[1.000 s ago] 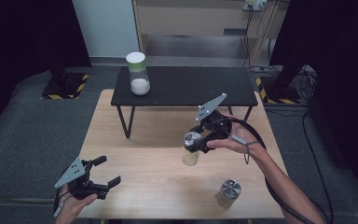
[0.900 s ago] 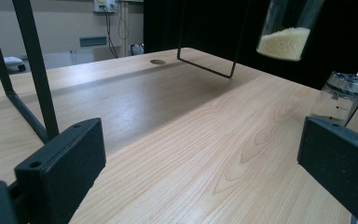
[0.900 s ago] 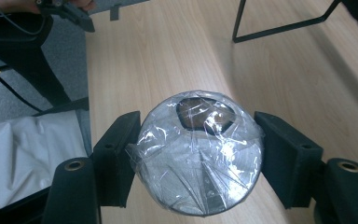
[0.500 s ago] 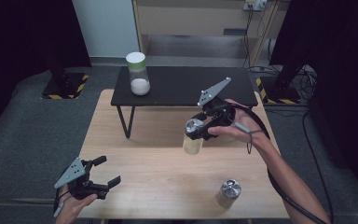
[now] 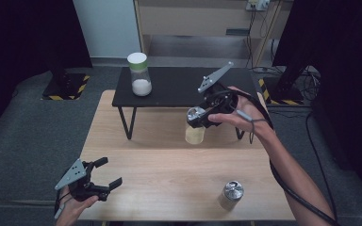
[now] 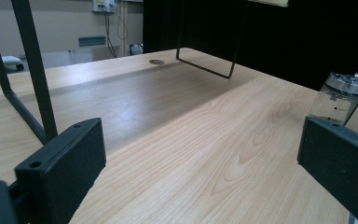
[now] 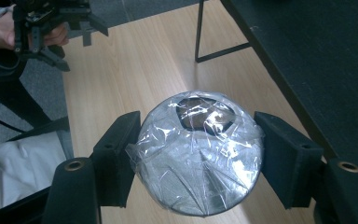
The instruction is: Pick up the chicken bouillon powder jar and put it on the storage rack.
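The right claw (image 5: 197, 118) is clamped on a small jar (image 5: 194, 132) with a foil-wrapped top, its two black pads pressed against either side of the cap. In the right gripper view the crinkled cap of the jar (image 7: 198, 154) sits squarely between the pads, seen from above. The jar hangs in the air over the far half of the wooden desk (image 5: 169, 183), just in front of the low black stand (image 5: 179, 87) that rests on the desk's back edge, its yellowish body clear of the wood. On that stand, toward its left end, is a bottle (image 5: 139, 74) with a pale green lid and white powder in its lower part. A second small jar with a silver cap (image 5: 230, 194) stands on the desk near the front right corner, well apart from the held one. The left claw (image 5: 104, 173) rests low at the front left corner of the desk, jaws spread wide and holding nothing; its own view looks along the bare wood.
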### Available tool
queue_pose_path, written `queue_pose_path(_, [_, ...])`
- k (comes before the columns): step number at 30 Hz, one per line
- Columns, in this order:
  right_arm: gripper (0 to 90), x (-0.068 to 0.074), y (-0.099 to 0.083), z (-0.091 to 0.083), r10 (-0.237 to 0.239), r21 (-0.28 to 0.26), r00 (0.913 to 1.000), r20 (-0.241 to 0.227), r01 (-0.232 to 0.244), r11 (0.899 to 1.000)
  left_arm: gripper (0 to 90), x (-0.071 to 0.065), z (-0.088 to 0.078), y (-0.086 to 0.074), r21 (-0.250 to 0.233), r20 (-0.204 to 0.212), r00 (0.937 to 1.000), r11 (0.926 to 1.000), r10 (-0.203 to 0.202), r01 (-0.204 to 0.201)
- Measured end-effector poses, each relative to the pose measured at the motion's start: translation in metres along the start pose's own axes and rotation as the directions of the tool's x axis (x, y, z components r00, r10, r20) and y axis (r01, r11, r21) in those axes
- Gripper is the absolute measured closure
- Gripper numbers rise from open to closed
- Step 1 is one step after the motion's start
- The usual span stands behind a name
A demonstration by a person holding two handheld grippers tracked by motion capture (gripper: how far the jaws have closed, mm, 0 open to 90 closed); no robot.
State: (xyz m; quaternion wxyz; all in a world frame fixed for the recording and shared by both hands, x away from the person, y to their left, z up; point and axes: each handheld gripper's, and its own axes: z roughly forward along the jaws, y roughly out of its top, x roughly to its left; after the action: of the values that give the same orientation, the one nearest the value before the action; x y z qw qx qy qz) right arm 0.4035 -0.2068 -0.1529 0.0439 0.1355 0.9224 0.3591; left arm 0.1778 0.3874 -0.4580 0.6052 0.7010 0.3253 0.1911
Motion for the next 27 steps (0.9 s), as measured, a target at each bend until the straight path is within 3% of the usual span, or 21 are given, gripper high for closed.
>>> queue_pose_path(17, [34.8,-0.024,0.035,-0.004,0.064,0.006,0.9971,0.042,-0.064,0.998,0.0,0.001,-0.001,-0.001,-0.005,0.0,1.0,1.0,-0.005,0.005])
queue_pose_path(27, [34.8,-0.042,0.052,-0.007,0.127,-0.014,0.9891,0.074,-0.126,0.992,0.0,0.002,-0.001,-0.002,-0.009,0.002,1.0,0.9999,-0.009,0.009])
